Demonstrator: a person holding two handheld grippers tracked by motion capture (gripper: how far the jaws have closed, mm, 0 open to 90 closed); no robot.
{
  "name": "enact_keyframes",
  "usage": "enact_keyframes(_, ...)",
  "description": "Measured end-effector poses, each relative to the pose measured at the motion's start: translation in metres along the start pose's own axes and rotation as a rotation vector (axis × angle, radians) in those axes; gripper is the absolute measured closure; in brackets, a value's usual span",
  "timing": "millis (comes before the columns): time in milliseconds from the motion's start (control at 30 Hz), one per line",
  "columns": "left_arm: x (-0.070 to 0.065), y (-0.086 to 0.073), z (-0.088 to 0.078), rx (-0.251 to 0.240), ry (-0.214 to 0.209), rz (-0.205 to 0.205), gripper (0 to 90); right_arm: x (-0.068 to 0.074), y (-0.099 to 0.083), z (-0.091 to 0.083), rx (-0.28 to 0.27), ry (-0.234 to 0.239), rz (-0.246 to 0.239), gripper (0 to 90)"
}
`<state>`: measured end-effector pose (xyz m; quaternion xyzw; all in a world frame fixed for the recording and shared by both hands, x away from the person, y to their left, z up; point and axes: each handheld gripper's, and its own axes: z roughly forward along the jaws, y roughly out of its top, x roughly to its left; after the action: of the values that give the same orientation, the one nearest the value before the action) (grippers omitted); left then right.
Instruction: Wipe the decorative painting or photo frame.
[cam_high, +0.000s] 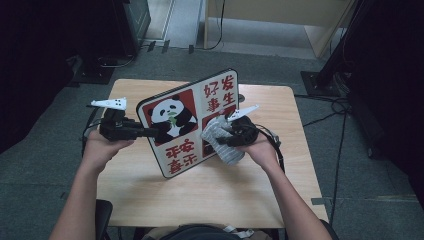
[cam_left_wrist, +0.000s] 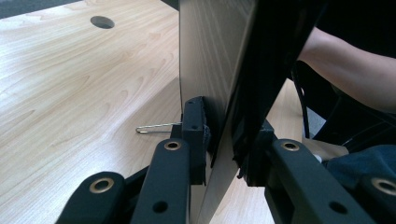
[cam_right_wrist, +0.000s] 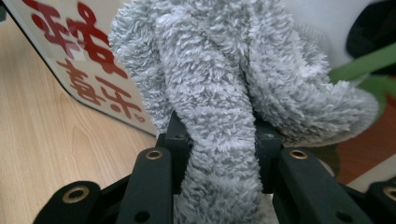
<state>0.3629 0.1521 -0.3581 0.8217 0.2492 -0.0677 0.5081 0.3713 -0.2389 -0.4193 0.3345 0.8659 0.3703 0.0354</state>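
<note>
Grey fluffy cloth (cam_right_wrist: 219, 107) pinched in right gripper (cam_right_wrist: 218, 140) against panda board (cam_high: 187, 122), clamped by left gripper (cam_left_wrist: 224, 140).

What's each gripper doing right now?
Left gripper: shut on the panda board, held upright.
Right gripper: shut on the grey fluffy cloth, against the board.

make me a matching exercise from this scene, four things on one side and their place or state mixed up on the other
Things:
1. panda board
2. grey fluffy cloth
3. left gripper
4. wooden table

Places or states:
A. bunched between the right gripper's jaws, against the picture side
B. clamped on the board's edge
C. lies under everything, pale wood
D. held up tilted above the table, red characters on white

Pairs: 1-D, 2-A, 3-B, 4-C
</note>
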Motion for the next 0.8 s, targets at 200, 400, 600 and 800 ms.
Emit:
enact_keyframes(200, 0.0, 0.0, 0.0, 0.001, 0.002, 0.003, 76.0, 0.0, -0.008, 0.006, 0.018, 0.001, 0.011, 68.1)
enact_keyframes(400, 0.0, 0.0, 0.0, 0.002, -0.005, 0.002, 75.7, -0.001, -0.019, 0.014, 0.024, 0.004, 0.004, 67.5)
enact_keyframes(600, 0.0, 0.0, 0.0, 0.002, -0.003, 0.0, 75.7, -0.002, -0.023, 0.018, 0.042, 0.004, 0.022, 67.5)
enact_keyframes(800, 0.0, 0.0, 0.0, 0.002, -0.003, 0.001, 75.7, -0.003, -0.03, 0.024, 0.062, 0.008, 0.029, 67.5)
